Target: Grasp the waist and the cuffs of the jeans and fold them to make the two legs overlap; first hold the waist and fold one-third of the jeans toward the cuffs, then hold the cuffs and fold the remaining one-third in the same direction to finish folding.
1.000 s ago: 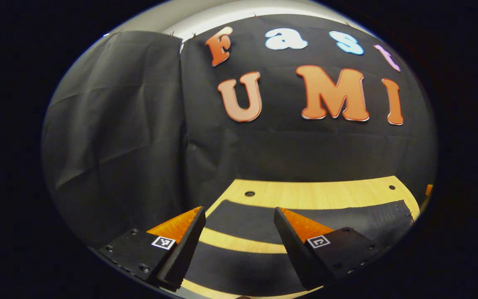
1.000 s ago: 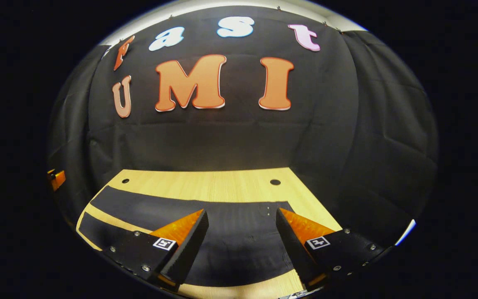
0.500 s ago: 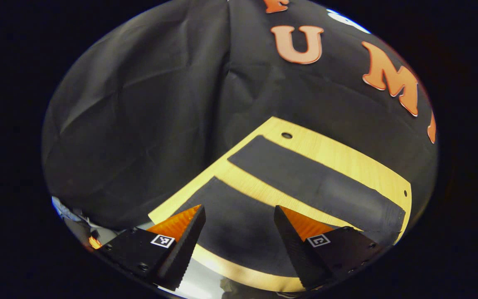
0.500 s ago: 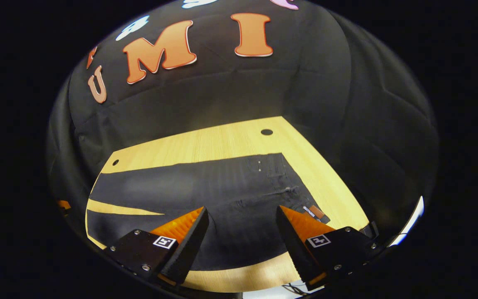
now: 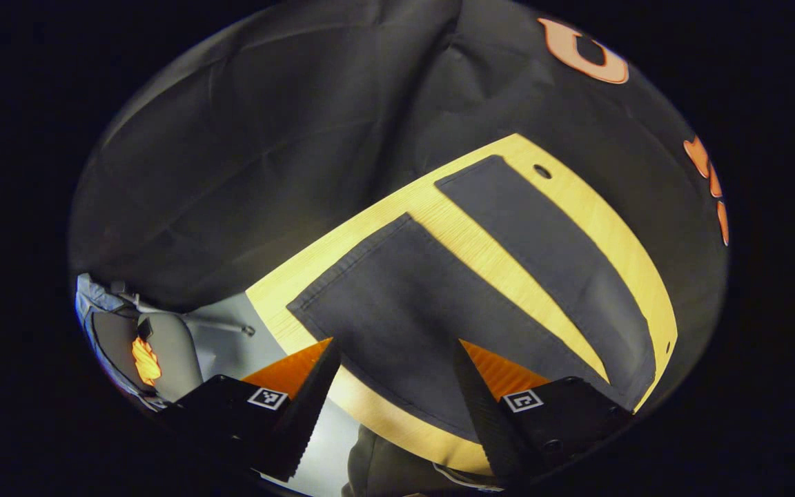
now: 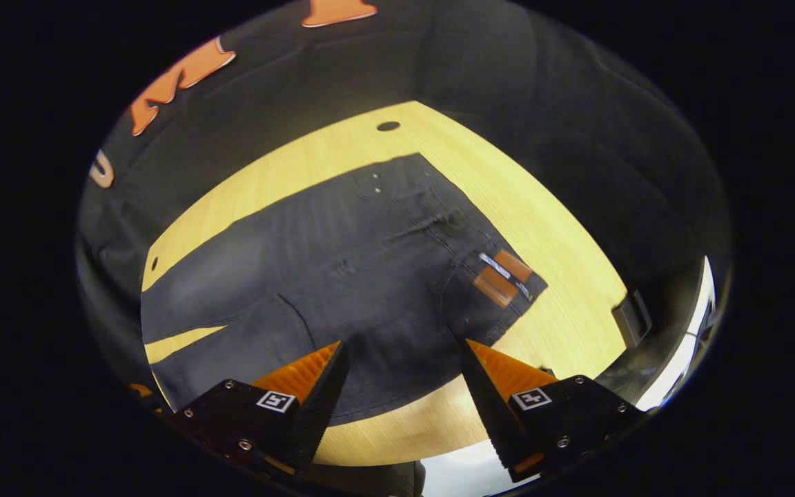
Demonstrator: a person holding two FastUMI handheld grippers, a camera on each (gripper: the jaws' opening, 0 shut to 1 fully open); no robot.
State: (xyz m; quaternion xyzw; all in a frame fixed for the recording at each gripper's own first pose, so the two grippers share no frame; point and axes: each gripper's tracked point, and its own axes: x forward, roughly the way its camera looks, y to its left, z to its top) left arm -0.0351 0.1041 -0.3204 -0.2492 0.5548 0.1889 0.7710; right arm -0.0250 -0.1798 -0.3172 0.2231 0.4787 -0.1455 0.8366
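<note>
Dark jeans lie spread flat on a light wooden table. In the left gripper view the two legs run apart, their cuffs toward the table's left end. My left gripper hangs open above the near leg, touching nothing. In the right gripper view the seat and waist of the jeans show, with a brown label patch at the waistband. My right gripper is open over the near edge of the seat, holding nothing.
The wooden table has small round holes near its far corners. Black cloth walls close in the back and sides. Past the table's left end stands a grey chair or stand on a pale floor.
Both grippers have tilted down and moved toward the near table edge, so the jeans now show from above. The left view swung to the cuffs, the right to the waist. Both stayed open.
</note>
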